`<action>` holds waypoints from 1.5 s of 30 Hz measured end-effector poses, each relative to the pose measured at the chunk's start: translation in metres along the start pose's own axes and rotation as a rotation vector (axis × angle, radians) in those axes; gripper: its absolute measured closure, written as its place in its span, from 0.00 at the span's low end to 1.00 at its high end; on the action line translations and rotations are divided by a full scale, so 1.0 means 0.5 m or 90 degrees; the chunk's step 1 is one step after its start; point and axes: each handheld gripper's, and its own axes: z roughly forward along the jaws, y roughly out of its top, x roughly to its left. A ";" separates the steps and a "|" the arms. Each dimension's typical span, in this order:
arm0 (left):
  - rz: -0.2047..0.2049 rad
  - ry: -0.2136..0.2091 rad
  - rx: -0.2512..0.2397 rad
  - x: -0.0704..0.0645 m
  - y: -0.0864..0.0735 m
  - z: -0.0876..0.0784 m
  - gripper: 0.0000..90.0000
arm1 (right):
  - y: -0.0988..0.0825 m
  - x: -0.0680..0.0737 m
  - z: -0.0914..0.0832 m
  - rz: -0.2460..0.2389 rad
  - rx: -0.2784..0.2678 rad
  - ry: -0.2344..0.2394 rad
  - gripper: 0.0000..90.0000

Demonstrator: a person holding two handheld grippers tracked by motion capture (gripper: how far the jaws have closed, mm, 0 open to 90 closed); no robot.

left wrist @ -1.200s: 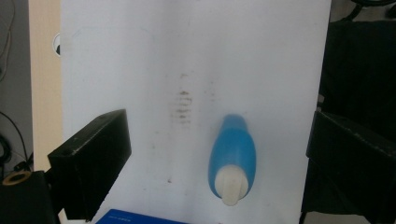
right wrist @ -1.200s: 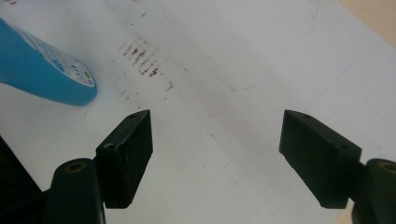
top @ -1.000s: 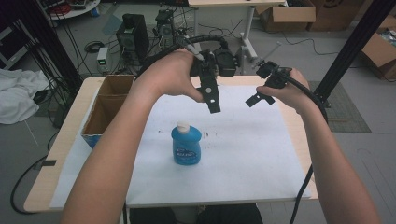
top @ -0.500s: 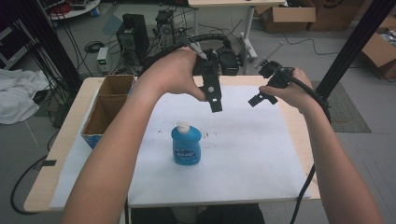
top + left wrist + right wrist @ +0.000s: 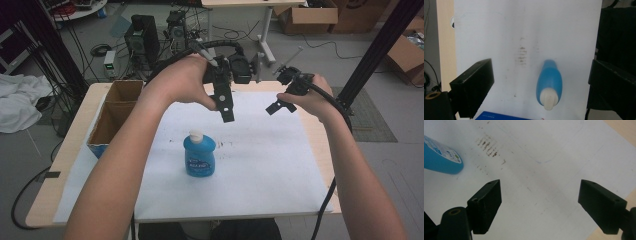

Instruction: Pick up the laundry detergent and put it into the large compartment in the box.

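A blue bottle [image 5: 200,155] with a white cap stands upright on the white sheet [image 5: 265,165], near the middle of the table. My left gripper [image 5: 227,114] hangs above and just behind it, pointing down. In the left gripper view the bottle [image 5: 549,83] lies far below, between wide open jaws [image 5: 536,75]. My right gripper [image 5: 276,106] hovers to the right of the left gripper. Its jaws [image 5: 540,187] have just been opening and nothing is between them. The base of the bottle [image 5: 440,157] shows at the upper left of that view.
An open cardboard box [image 5: 116,112] sits at the table's left edge. Bare wooden table [image 5: 60,170] borders the sheet on both sides. Brown smudges [image 5: 225,145] mark the sheet beside the bottle. Cables trail from both grippers; equipment stands on the floor behind.
Both hands hover where they were and the bottle has not moved. Any widening of the right jaws is too small to make out in the high view.
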 end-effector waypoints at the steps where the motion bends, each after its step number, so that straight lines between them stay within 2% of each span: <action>1: 0.001 0.000 0.001 0.000 -0.001 0.000 0.08 | 0.000 0.001 -0.001 0.000 0.003 0.000 0.21; 8: -0.001 0.002 -0.003 0.001 -0.006 -0.005 0.08 | 0.003 0.005 -0.010 -0.004 0.003 -0.003 0.21; 18: 0.000 0.004 0.015 -0.005 -0.022 0.000 0.08 | -0.001 0.002 0.000 -0.003 0.005 0.000 0.22; 26: 0.001 -0.007 0.042 -0.010 -0.055 0.031 0.08 | -0.001 0.003 0.008 -0.002 0.009 0.006 0.22; 35: 0.005 -0.013 0.046 -0.016 -0.076 0.055 0.08 | 0.002 0.006 0.014 -0.011 0.011 0.005 0.22; 39: 0.004 -0.021 0.041 -0.015 -0.090 0.075 0.10 | 0.004 0.010 0.016 -0.014 0.013 0.003 0.22; 45: -0.002 -0.043 0.059 -0.017 -0.110 0.117 0.10 | 0.003 0.011 0.019 -0.014 0.014 0.003 0.21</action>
